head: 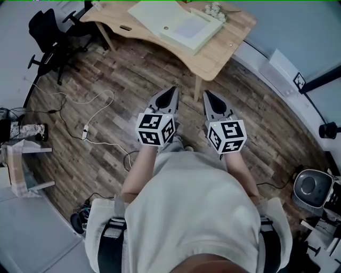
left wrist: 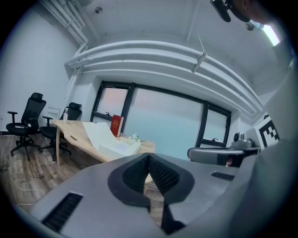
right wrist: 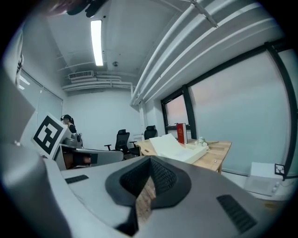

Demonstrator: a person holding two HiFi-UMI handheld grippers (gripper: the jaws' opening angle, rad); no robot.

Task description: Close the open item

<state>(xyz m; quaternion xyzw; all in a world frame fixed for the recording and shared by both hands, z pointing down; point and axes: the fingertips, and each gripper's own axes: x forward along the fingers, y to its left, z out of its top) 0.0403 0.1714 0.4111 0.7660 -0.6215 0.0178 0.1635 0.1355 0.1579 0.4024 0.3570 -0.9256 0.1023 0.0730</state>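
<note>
Jaws closed on nothing, the left gripper (head: 173, 89) and right gripper (head: 206, 93) aim at the distant open white box (head: 181, 24) on the pale wooden desk (head: 224, 48), presumably before approaching.

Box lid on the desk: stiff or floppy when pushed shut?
Probably stiff: the lid looks flat and straight-edged, no sag. Likely light: it looks like thin white board. The shallow box might slide on the smooth desk when pushed.
</note>
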